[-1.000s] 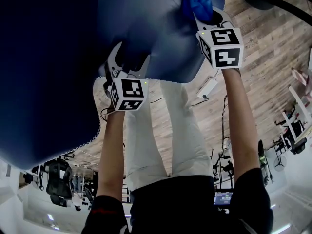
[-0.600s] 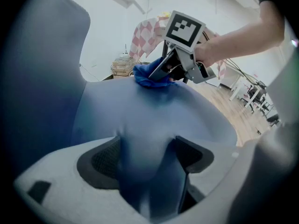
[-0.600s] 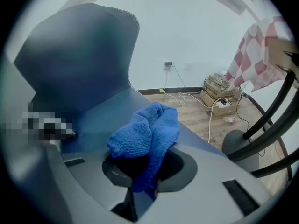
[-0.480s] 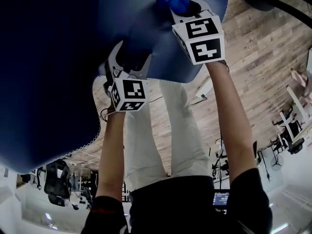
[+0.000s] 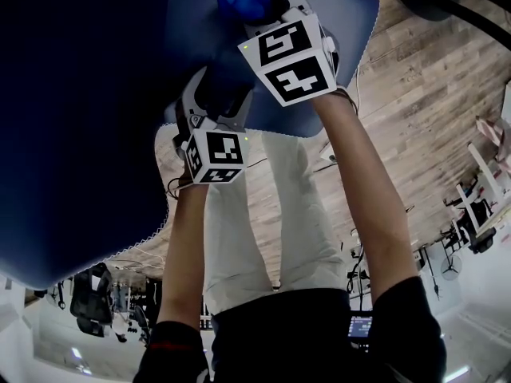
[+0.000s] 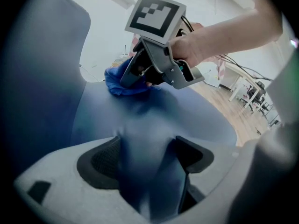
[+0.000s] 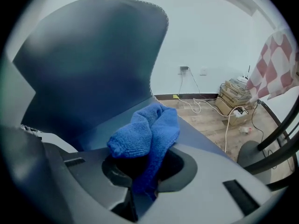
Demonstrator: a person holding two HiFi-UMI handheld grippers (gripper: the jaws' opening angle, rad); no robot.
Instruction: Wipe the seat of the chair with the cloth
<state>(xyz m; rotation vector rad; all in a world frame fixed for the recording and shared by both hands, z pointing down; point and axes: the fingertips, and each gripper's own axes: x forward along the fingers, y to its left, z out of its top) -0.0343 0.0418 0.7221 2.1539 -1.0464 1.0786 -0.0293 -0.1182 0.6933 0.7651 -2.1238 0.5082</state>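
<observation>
Cloth (image 7: 147, 129) first: it is a soft blue terry rag, light and floppy, bunched into a wad. My right gripper (image 7: 140, 171) has its jaws clenched on the lower folds, so the loose top bulges out ahead of them. It sits on the seat (image 5: 351, 14) of the chair, close to the foot of the backrest (image 7: 84, 64). I judge it will crumple and drag rather than glide. A hold deep in the bunch suits it, because a pinch on one corner would let the rest trail. The seat looks padded and fabric-covered, with some give, so it should take firm pressure. My left gripper (image 6: 149, 167) is on an edge of the seat, just out from the backrest's side. Its jaws are closed on that padded edge, which I take as steadying the chair against the push of wiping.
</observation>
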